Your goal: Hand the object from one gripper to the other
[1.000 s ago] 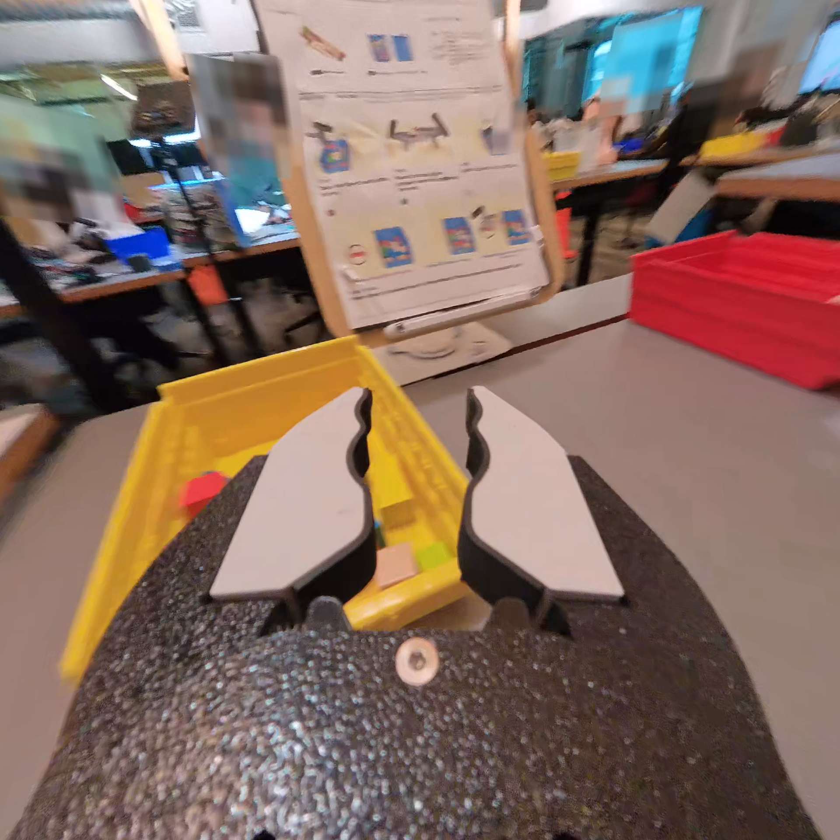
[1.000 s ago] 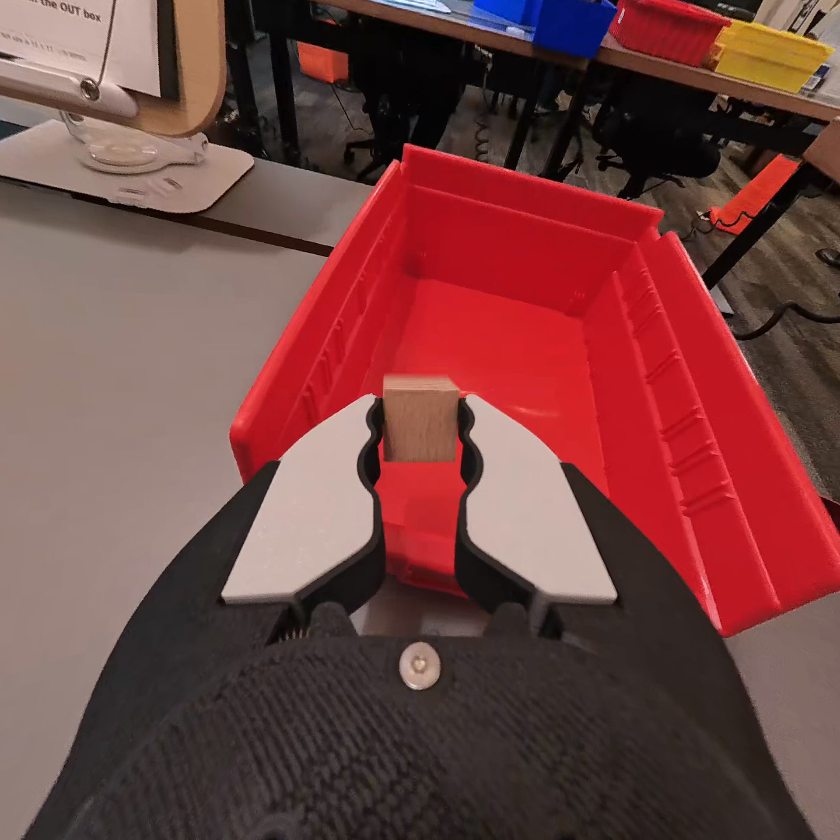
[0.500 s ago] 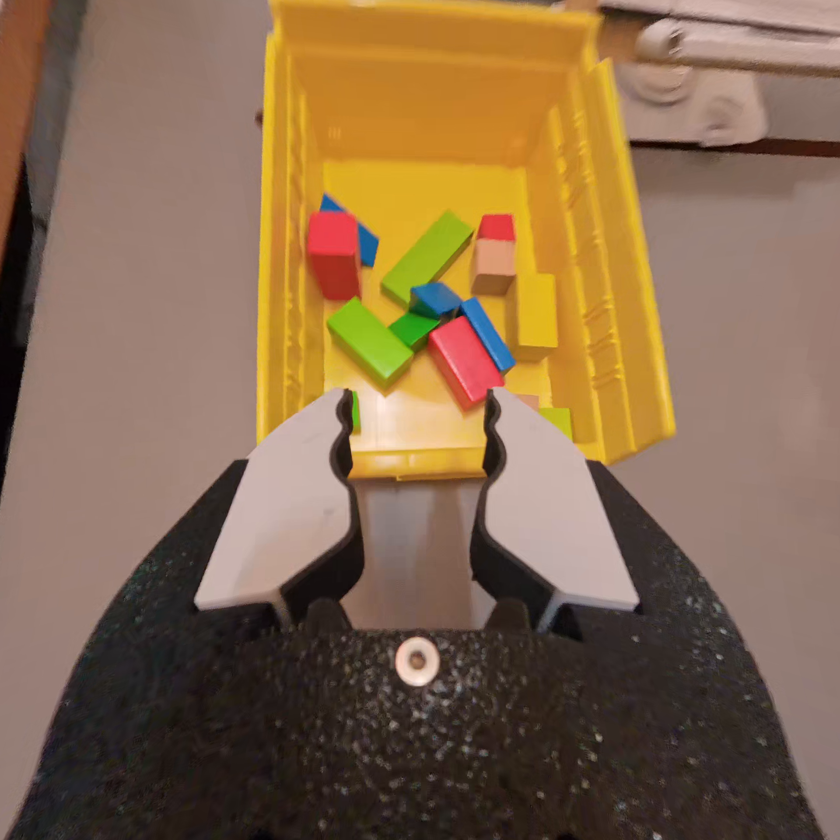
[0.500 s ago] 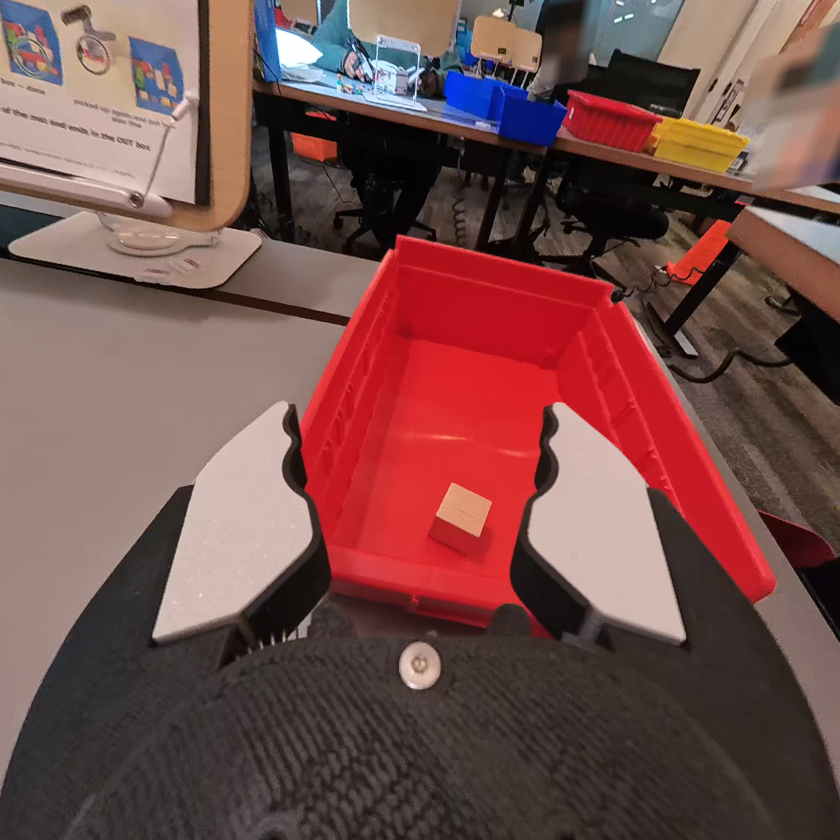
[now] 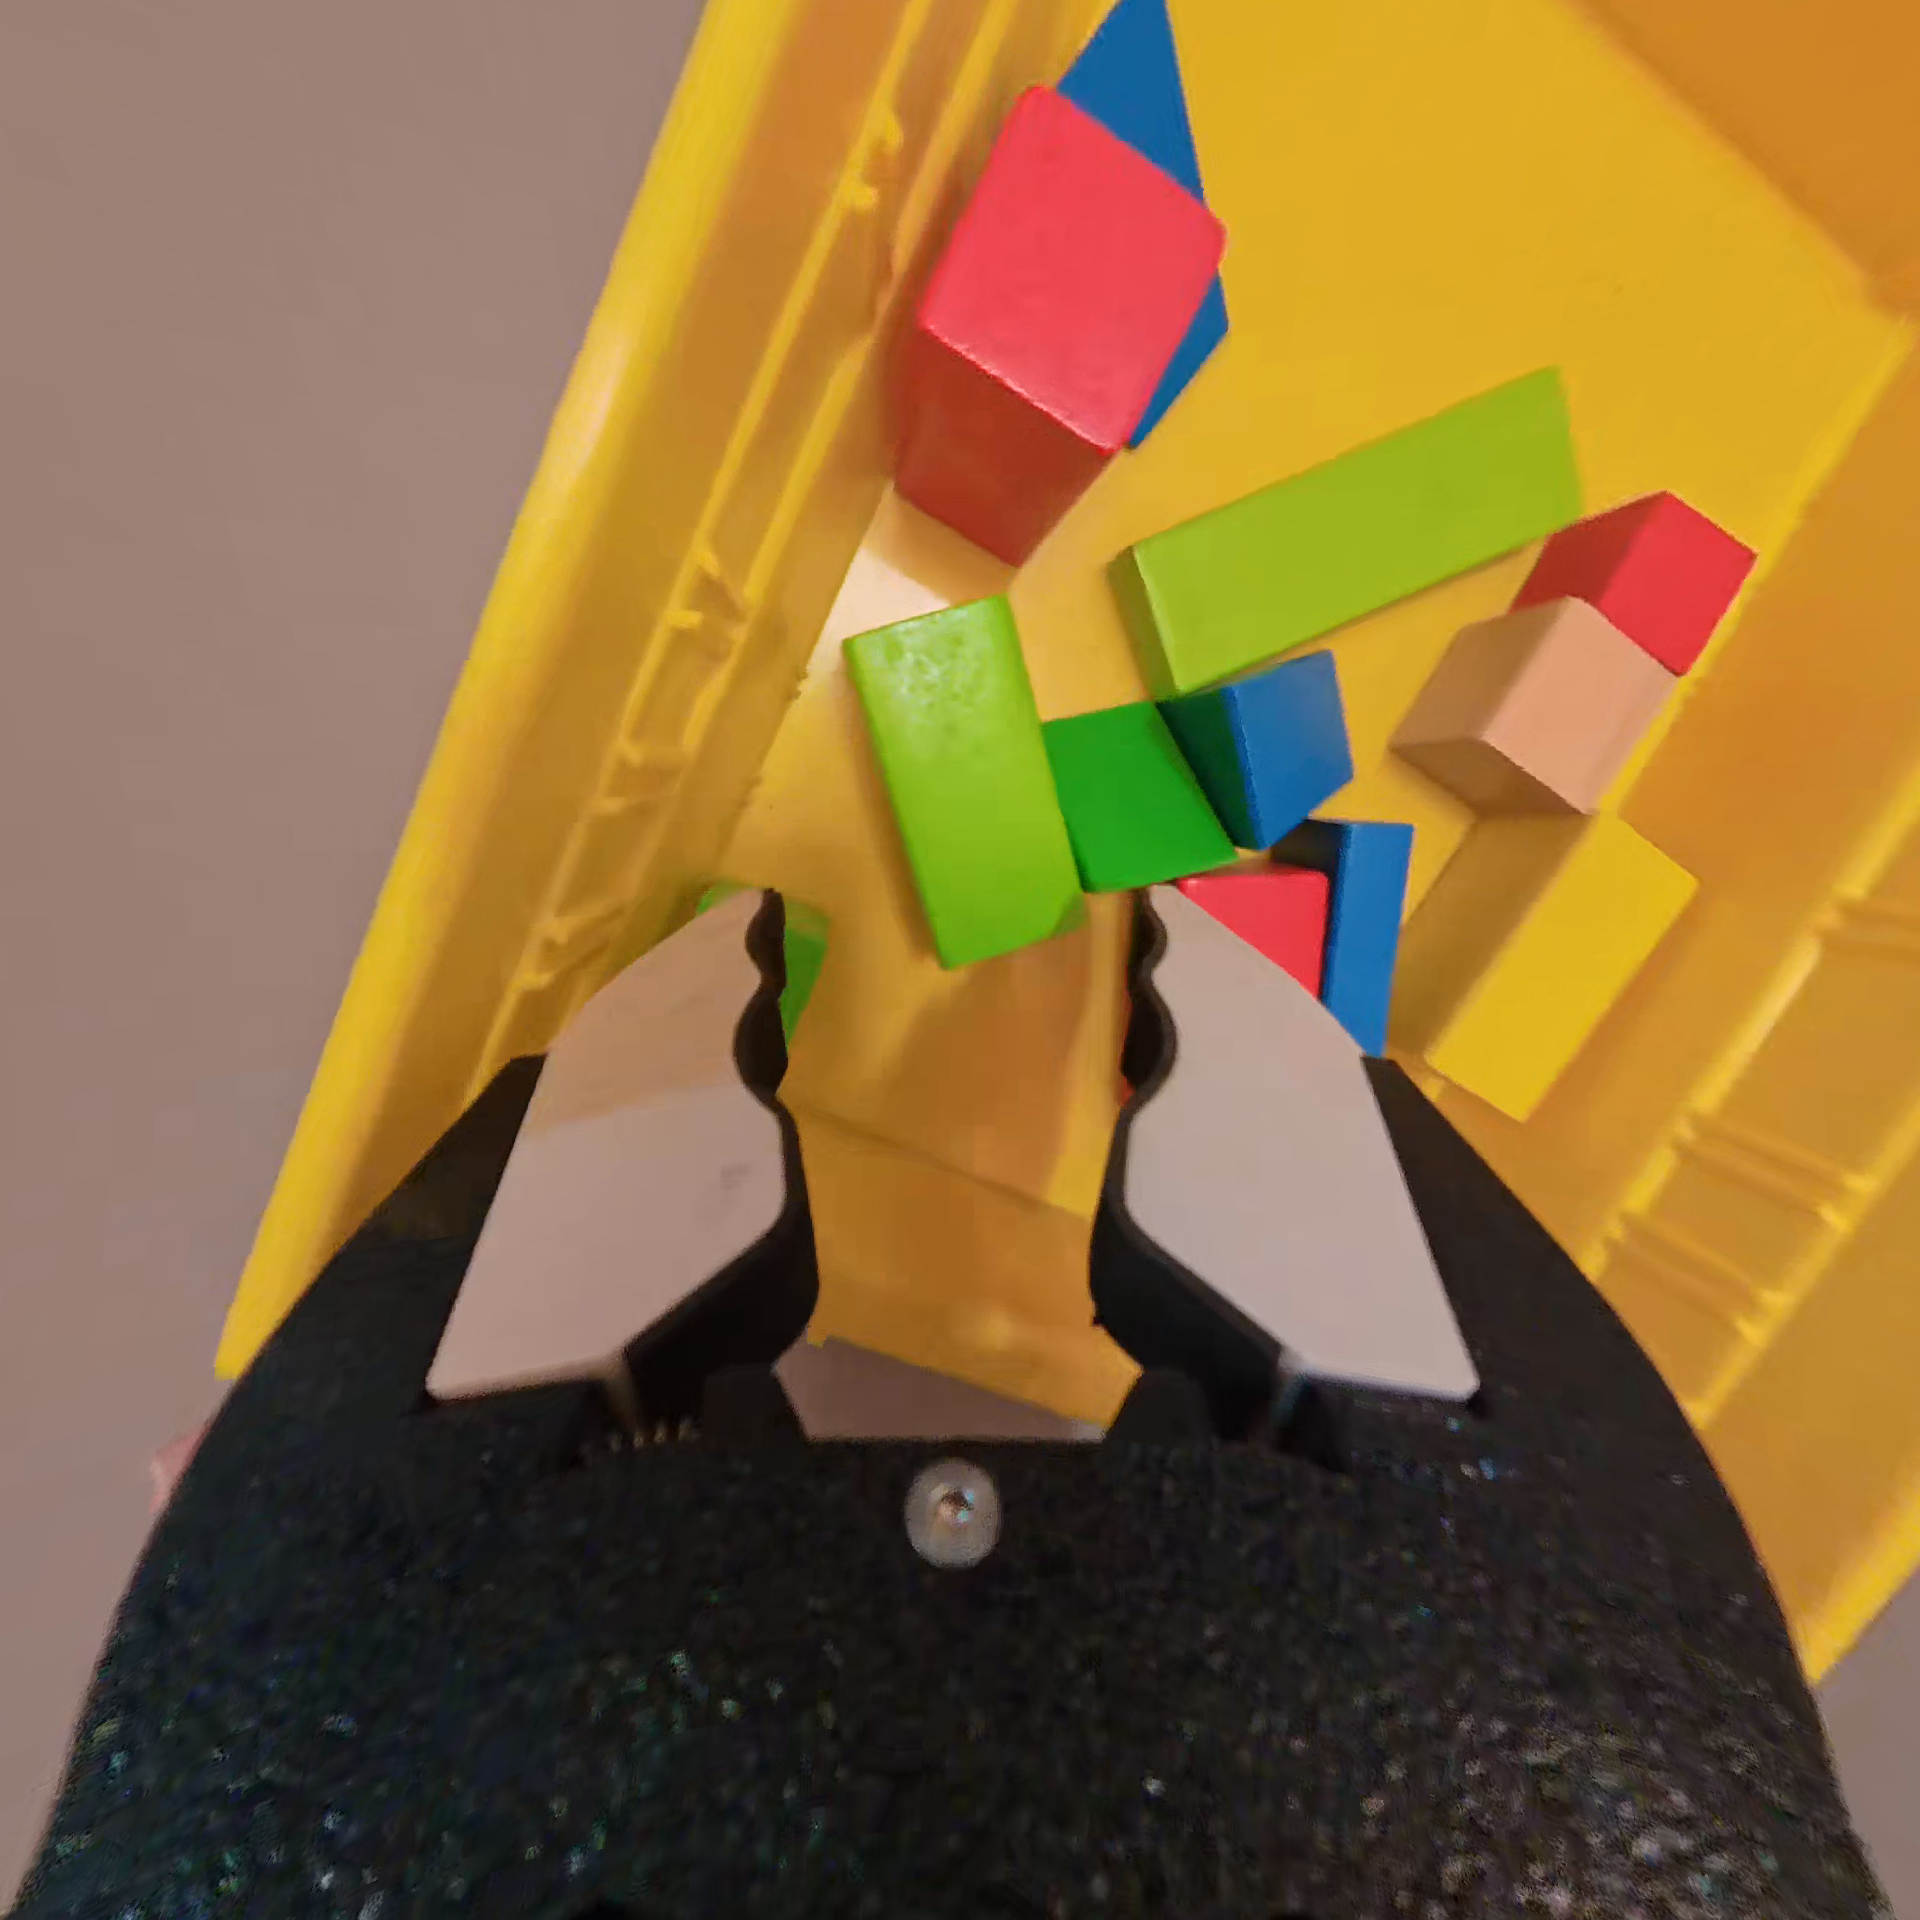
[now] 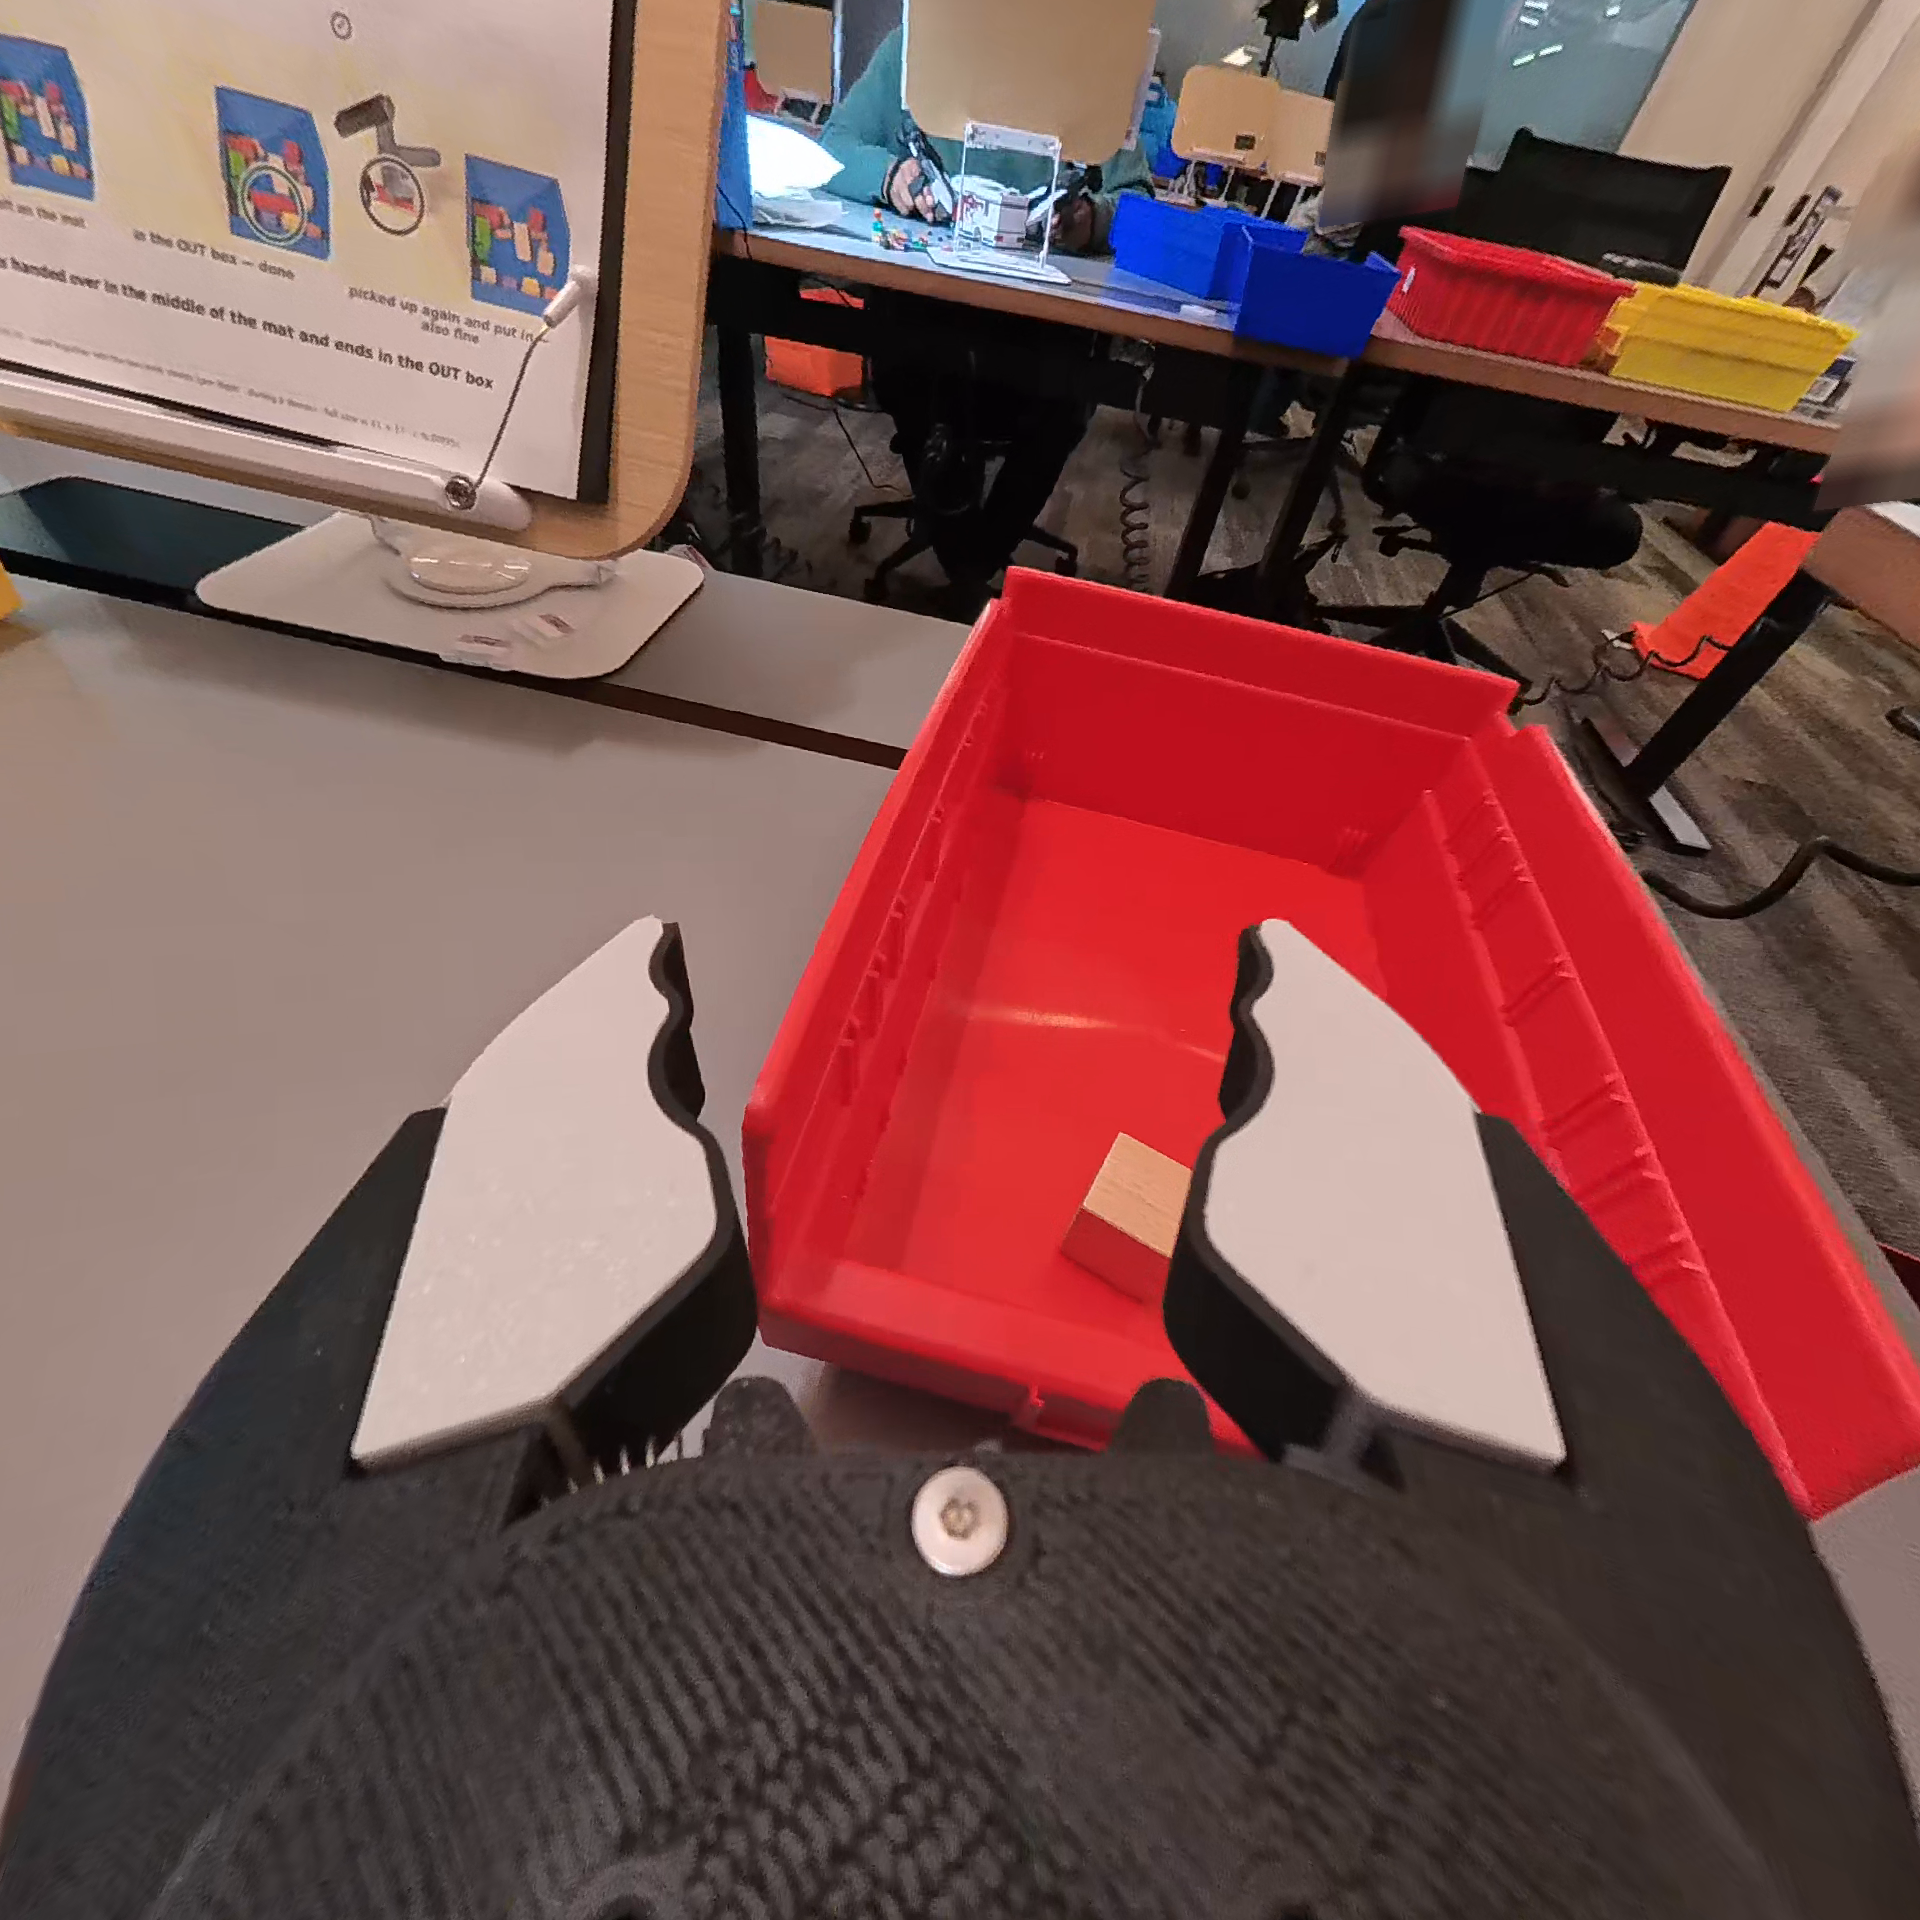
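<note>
You can see printed captions under small pictures on the instruction sheet; nothing else bears writing.

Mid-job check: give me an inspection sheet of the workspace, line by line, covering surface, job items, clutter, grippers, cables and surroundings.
Surface: grey table, bare between the bins.
Job's things: yellow bin holds a jumble of red, blue, green, yellow and plain wooden blocks; red bin holds one plain wooden cube near its front wall.
Clutter: instruction sheet on a wooden stand at the table's far edge.
Grippers: left gripper open, nothing held, over the yellow bin's near end; right gripper wide open, nothing held, at the red bin's front.
Cables: some on the floor beyond the table.
Surroundings: other desks with blue, red and yellow bins; a seated person.
</note>
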`<action>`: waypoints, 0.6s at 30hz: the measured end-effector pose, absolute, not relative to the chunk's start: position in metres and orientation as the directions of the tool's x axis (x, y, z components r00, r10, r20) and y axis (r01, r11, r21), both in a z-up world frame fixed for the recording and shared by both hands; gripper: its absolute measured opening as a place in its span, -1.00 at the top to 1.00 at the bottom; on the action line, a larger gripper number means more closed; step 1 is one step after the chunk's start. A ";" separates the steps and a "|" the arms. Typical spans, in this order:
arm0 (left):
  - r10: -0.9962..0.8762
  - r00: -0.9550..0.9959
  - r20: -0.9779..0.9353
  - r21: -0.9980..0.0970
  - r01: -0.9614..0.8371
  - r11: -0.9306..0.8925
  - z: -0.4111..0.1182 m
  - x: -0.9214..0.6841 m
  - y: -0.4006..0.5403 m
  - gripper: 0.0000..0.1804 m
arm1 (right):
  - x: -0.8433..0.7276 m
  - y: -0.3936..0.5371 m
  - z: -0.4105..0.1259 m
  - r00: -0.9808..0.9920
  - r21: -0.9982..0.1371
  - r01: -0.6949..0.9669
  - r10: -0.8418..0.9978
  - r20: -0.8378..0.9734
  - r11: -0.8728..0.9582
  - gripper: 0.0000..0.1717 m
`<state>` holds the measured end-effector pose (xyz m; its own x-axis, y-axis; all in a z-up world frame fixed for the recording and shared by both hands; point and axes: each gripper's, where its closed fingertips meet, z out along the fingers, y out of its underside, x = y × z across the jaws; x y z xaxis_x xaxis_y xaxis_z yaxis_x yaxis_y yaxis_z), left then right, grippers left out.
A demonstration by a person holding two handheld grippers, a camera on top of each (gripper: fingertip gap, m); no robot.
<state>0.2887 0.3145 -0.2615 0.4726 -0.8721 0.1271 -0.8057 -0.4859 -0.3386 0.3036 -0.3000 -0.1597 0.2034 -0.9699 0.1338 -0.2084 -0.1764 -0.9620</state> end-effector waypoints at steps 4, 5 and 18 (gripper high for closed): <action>-0.846 0.519 0.124 -0.357 -0.772 -0.525 -0.266 0.295 0.318 0.38 | 0.305 -0.305 -0.162 0.202 -0.968 -0.214 -0.975 0.090 -0.134 -0.16; -0.842 0.527 0.114 -0.355 -0.770 -0.530 -0.267 0.295 0.319 0.38 | 0.305 -0.306 -0.163 0.204 -0.969 -0.215 -0.976 0.079 -0.123 -0.15; -0.854 0.518 -0.039 -0.307 -0.820 -0.484 -0.285 0.288 0.328 0.62 | 0.304 -0.309 -0.161 0.221 -0.975 -0.213 -0.975 0.011 -0.060 -0.13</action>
